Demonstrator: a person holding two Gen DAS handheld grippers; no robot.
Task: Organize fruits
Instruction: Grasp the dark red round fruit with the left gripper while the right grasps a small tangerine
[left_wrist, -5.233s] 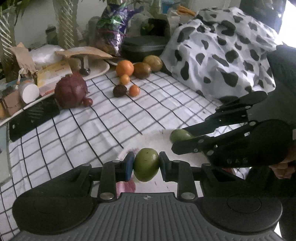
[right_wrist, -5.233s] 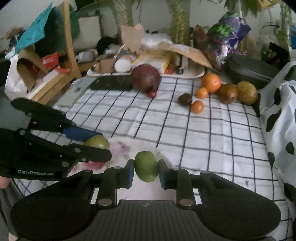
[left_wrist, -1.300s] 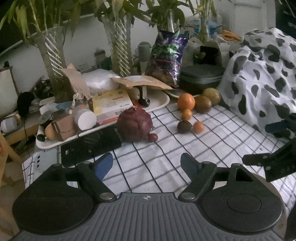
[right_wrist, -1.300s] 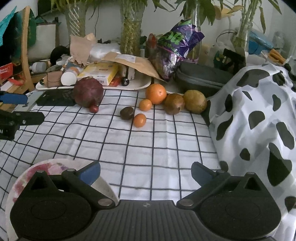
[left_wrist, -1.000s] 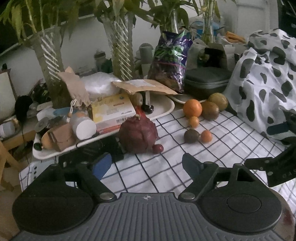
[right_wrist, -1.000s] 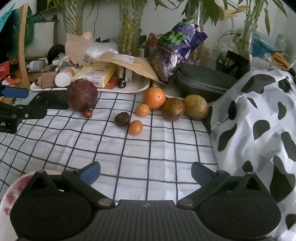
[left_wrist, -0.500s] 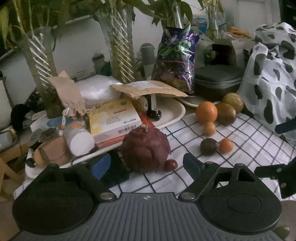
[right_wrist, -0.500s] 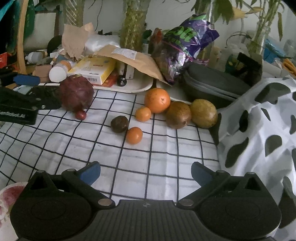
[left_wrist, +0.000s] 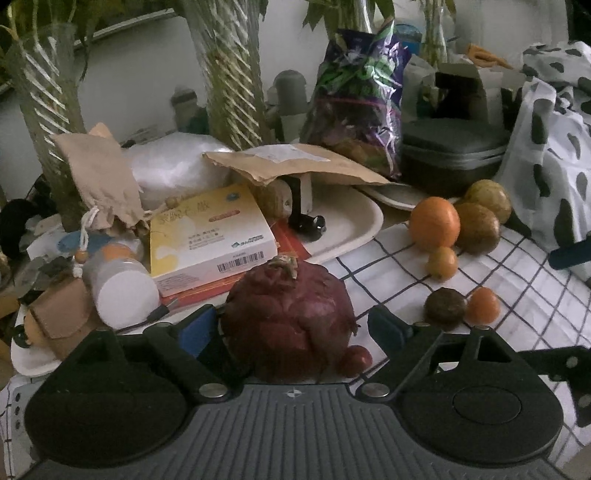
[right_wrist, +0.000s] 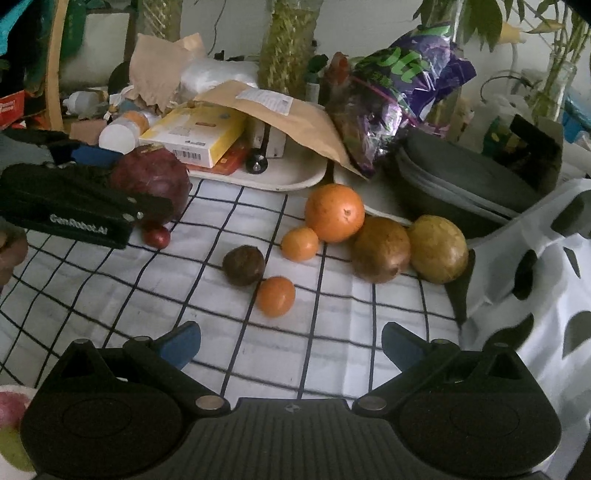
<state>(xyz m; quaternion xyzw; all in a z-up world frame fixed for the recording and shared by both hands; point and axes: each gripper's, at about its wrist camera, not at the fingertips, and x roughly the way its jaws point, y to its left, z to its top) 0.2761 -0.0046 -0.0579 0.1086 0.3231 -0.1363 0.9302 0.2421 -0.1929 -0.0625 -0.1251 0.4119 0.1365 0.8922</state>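
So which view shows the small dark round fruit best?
The right wrist view: the dark fruit lies in open sight on the checked cloth beside a small orange. The left wrist view shows it farther off, just above that gripper's right finger.

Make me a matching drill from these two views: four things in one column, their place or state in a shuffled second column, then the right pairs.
Things:
1. left gripper
2. right gripper
3. big orange
4. yellow box

Places or states:
A. on the white tray
B. open, with nothing between its fingers
C. open around the big dark red fruit
D. on the checked cloth, beside a brown fruit

Pairs: 1-C, 2-B, 3-D, 4-A
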